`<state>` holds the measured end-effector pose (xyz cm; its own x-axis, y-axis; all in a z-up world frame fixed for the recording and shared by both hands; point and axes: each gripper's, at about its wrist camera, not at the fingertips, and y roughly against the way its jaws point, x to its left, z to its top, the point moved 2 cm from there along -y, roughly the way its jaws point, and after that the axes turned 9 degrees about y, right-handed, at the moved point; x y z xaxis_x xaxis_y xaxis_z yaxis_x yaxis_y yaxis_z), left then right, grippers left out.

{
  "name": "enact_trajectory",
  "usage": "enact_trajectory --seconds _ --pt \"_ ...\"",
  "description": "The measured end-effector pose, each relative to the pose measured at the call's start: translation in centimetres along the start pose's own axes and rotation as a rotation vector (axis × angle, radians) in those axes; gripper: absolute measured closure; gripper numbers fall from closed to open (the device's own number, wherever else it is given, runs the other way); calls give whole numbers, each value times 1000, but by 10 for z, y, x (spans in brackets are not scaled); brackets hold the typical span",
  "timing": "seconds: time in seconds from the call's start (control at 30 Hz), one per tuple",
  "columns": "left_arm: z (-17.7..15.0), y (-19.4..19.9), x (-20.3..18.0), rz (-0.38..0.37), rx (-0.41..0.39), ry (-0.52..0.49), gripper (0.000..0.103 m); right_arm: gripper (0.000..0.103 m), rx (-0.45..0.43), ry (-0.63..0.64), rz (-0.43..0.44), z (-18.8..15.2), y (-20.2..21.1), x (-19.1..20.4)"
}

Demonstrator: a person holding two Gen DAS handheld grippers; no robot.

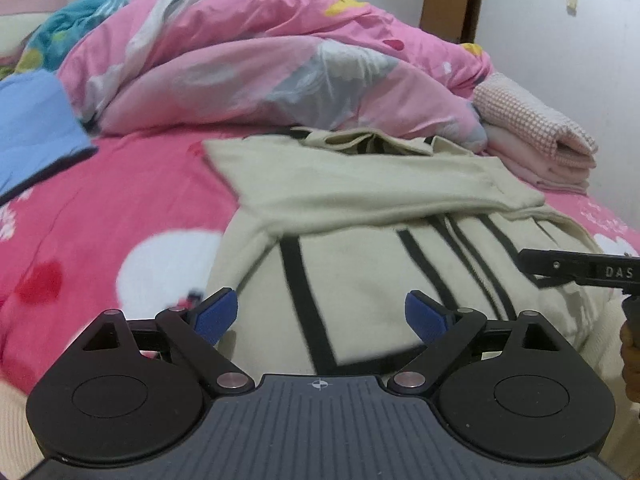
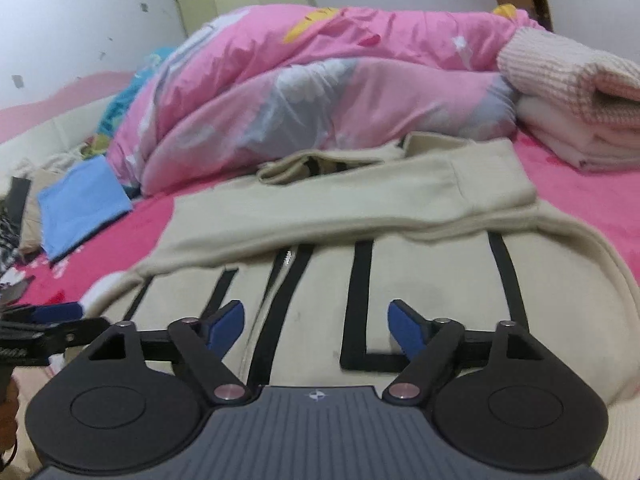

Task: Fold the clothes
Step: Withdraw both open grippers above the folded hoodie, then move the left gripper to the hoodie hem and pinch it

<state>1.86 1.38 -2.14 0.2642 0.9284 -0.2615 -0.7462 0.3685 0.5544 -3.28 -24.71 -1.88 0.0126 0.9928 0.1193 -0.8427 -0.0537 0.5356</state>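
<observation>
Cream jacket (image 2: 420, 280) with black stripes and a centre zip, lying flat on the pink bed (image 1: 132, 208), one sleeve (image 1: 360, 196) folded across.

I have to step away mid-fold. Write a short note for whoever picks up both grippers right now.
Left gripper: jaws open, nothing held, above the near left part of the jacket.
Right gripper: jaws open, empty, above the jacket's striped front.
Jacket: cream with black stripes, flat on the pink bedsheet, in front of the pink quilt.
Done: both sleeves folded across the chest.
Left: fold the body up and set it aside.
</observation>
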Motion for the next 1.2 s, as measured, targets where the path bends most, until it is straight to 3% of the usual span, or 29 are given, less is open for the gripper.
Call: enact_trajectory --seconds 0.33,0.47,0.67,0.8,1.2 --pt "-25 23 8 47 48 30 1 1 58 -11 7 -21 12 19" --pt "-32 23 14 81 122 80 0 0 65 17 0 -25 16 29" --pt "-42 27 28 163 186 126 0 0 73 38 4 -28 18 44" --pt "-47 28 37 178 216 171 0 0 72 25 16 -28 18 49" --pt "-55 35 48 224 243 202 0 0 108 8 133 -32 16 56"
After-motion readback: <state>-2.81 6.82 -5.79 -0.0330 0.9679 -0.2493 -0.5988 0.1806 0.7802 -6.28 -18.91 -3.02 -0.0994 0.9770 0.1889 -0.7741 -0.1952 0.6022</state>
